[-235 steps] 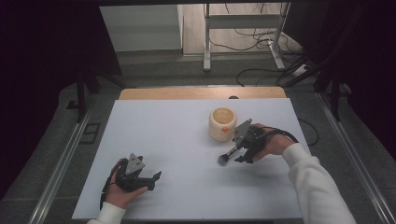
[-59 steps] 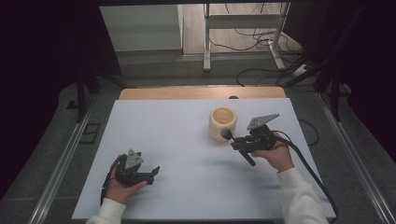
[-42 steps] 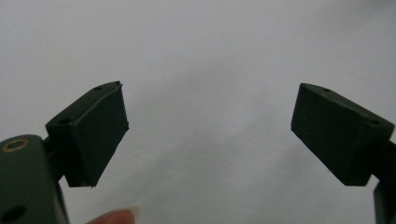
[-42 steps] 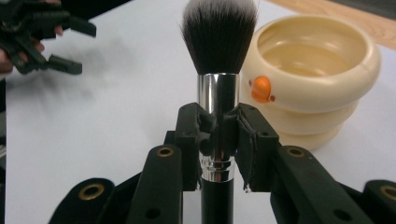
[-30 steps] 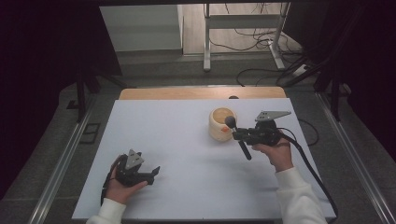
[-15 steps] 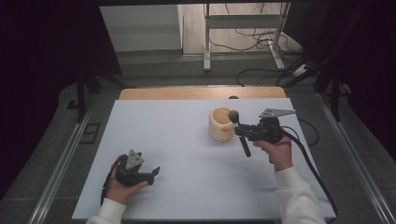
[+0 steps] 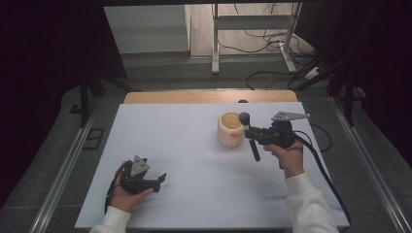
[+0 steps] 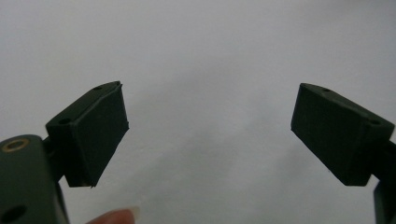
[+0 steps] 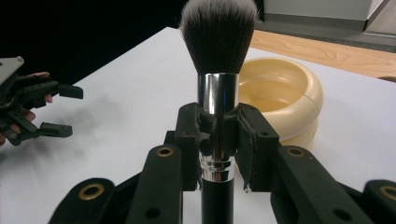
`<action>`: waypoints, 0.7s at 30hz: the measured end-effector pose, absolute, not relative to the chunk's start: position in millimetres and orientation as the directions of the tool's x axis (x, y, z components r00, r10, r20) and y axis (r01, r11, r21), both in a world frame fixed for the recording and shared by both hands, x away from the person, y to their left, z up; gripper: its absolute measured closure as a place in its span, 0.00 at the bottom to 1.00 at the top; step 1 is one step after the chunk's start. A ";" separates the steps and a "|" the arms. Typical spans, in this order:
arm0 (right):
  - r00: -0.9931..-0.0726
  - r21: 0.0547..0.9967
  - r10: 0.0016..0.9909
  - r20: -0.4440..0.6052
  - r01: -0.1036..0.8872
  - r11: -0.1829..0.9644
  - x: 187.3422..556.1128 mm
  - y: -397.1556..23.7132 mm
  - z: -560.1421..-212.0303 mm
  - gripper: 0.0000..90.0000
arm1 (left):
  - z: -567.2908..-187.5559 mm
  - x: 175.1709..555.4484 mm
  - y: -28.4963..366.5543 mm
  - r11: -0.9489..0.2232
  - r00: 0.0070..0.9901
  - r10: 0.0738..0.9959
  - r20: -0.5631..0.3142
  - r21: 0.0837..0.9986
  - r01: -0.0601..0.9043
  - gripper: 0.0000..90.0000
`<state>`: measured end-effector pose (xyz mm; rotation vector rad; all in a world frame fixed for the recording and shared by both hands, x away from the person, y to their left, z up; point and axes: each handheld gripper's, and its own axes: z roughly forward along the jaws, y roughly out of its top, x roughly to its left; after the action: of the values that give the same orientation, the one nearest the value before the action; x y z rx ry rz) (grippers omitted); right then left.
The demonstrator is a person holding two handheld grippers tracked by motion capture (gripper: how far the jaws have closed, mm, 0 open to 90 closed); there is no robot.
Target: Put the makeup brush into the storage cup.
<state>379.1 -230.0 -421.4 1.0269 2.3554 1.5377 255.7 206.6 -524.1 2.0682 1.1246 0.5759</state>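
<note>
Since a second ago the right gripper [image 7: 248, 132] has edged the black-handled, silver-collared makeup brush [image 9: 217, 98] further over the cream, round, ribbed plastic pot [image 7: 230, 129], clamped on its collar. Seen from above, the brush's long axis runs near to far, bristle head far, at the pot's right rim. The pot sits just left of this gripper on the white desk [image 7: 194, 141]. The left gripper [image 7: 158, 178], jaws wide and empty, rests well apart, near left.

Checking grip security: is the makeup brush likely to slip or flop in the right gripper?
Its brush handle looks stiff, but the polished metal collar could slip in the right gripper. Only the bristles should bend, probably against the cream holder.
</note>
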 end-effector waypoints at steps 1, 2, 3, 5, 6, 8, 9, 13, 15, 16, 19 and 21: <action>-0.753 0.854 0.613 0.239 0.463 0.236 379.4 -230.1 -420.8 0.80 | -523.9 255.5 206.8 -0.375 0.523 0.851 0.050 0.756 0.537 0.13; -0.751 0.856 0.613 0.246 0.465 0.226 379.8 -230.3 -420.2 0.80 | -524.0 255.4 206.8 -0.372 0.523 0.851 0.049 0.758 0.535 0.13; -0.749 0.858 0.613 0.253 0.466 0.215 380.7 -231.1 -419.1 0.80 | -523.9 255.2 207.0 -0.373 0.524 0.850 0.049 0.758 0.535 0.13; -0.745 0.862 0.616 0.257 0.465 0.203 381.6 -231.9 -417.6 0.80 | -523.9 254.9 207.2 -0.372 0.525 0.850 0.047 0.759 0.534 0.13; -0.744 0.863 0.618 0.254 0.463 0.202 381.9 -232.2 -417.0 0.80 | -524.0 254.9 207.3 -0.372 0.525 0.850 0.046 0.759 0.535 0.13; -0.739 0.865 0.623 0.256 0.464 0.194 382.7 -232.0 -415.9 0.80 | -524.2 255.1 207.3 -0.372 0.526 0.849 0.045 0.758 0.535 0.13; -0.737 0.866 0.625 0.258 0.463 0.190 383.6 -231.9 -415.4 0.80 | -524.3 255.2 207.2 -0.372 0.526 0.849 0.045 0.758 0.535 0.13; -0.729 0.864 0.634 0.259 0.468 0.185 388.4 -230.6 -412.6 0.80 | -524.2 255.2 207.4 -0.372 0.526 0.849 0.045 0.758 0.535 0.13; -0.726 0.866 0.636 0.261 0.467 0.178 391.0 -230.3 -410.9 0.80 | -524.2 255.2 207.4 -0.371 0.525 0.850 0.044 0.759 0.536 0.13; -0.725 0.866 0.636 0.266 0.470 0.173 392.1 -230.4 -410.1 0.80 | -524.3 255.2 207.3 -0.371 0.525 0.850 0.044 0.758 0.536 0.13; -0.721 0.867 0.639 0.266 0.469 0.169 394.2 -230.5 -407.1 0.80 | -524.5 255.3 207.2 -0.371 0.526 0.849 0.044 0.758 0.537 0.13; -0.722 0.869 0.639 0.266 0.466 0.164 395.4 -230.6 -404.7 0.80 | -524.6 255.4 207.0 -0.373 0.526 0.849 0.045 0.757 0.537 0.13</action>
<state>395.4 -230.6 -404.7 1.0880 2.2681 1.5971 255.4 207.0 -524.6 2.0651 1.1214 0.5702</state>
